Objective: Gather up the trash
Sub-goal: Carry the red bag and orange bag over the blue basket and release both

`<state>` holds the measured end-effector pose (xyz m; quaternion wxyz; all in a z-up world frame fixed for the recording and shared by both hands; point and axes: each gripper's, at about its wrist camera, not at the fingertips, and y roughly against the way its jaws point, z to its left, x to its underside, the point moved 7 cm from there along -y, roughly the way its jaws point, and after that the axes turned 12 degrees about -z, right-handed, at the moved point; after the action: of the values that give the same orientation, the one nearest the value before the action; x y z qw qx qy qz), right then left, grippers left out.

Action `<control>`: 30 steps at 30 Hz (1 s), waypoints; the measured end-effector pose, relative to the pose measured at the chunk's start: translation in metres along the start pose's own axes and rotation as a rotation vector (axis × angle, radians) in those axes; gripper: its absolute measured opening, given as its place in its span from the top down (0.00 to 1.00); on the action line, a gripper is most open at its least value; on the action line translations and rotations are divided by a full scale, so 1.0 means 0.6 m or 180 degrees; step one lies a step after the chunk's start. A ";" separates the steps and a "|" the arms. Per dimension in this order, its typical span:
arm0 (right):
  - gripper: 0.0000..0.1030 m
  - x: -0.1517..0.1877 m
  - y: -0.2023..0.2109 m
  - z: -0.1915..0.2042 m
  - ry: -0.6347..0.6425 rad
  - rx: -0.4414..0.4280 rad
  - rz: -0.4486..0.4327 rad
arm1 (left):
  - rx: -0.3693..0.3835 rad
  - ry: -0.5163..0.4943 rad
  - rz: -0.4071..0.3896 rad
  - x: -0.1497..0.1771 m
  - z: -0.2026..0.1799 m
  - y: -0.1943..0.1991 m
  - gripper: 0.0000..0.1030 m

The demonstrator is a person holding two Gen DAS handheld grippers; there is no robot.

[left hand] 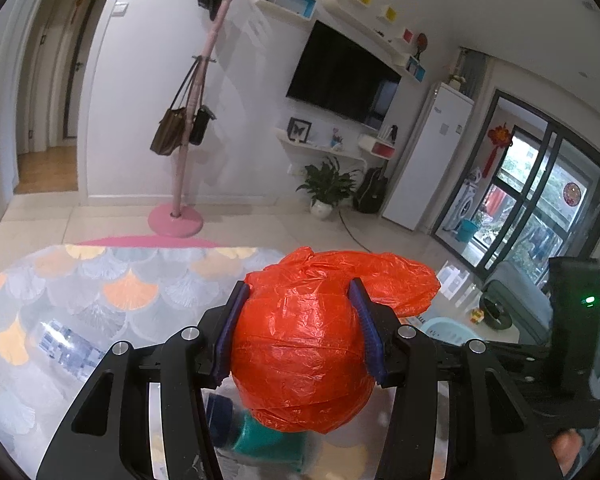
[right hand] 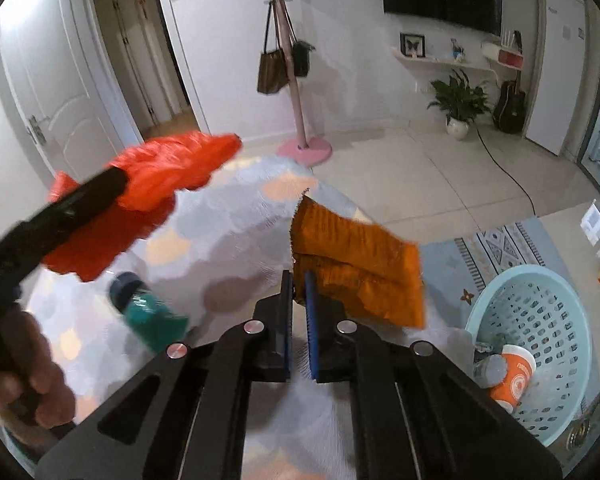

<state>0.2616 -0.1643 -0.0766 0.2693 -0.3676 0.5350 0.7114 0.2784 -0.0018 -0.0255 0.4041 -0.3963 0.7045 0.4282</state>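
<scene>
My left gripper (left hand: pixel 300 300) is shut on a crumpled red plastic bag (left hand: pixel 300 344), held above the glass table. The bag also shows in the right wrist view (right hand: pixel 148 196), at upper left. My right gripper (right hand: pixel 299 280) is shut on an orange snack wrapper (right hand: pixel 360 264), held above the table. A teal bottle with a dark cap (right hand: pixel 148 312) lies on the table below the red bag; it also shows in the left wrist view (left hand: pixel 268 440). A light blue laundry-style basket (right hand: pixel 540 300) stands on the floor at right, holding an orange paper cup (right hand: pixel 512 376).
The glass table (left hand: pixel 80 300) has a scale-patterned top. A pink coat stand (left hand: pixel 176 220) with bags, a potted plant (left hand: pixel 324 192), a guitar case and a white fridge (left hand: pixel 432 168) stand along the far wall. A blue patterned rug (right hand: pixel 508 248) lies by the basket.
</scene>
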 end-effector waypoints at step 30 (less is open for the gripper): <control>0.98 -0.014 0.302 -0.254 -0.0704 0.0575 -0.0823 | 0.0698 -0.0382 0.0093 0.006 -0.291 0.013 0.52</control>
<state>0.1617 -0.3619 0.0086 0.4475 -0.3272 0.5122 0.6560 0.2297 -0.1611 0.0269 0.4802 -0.3132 0.7273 0.3774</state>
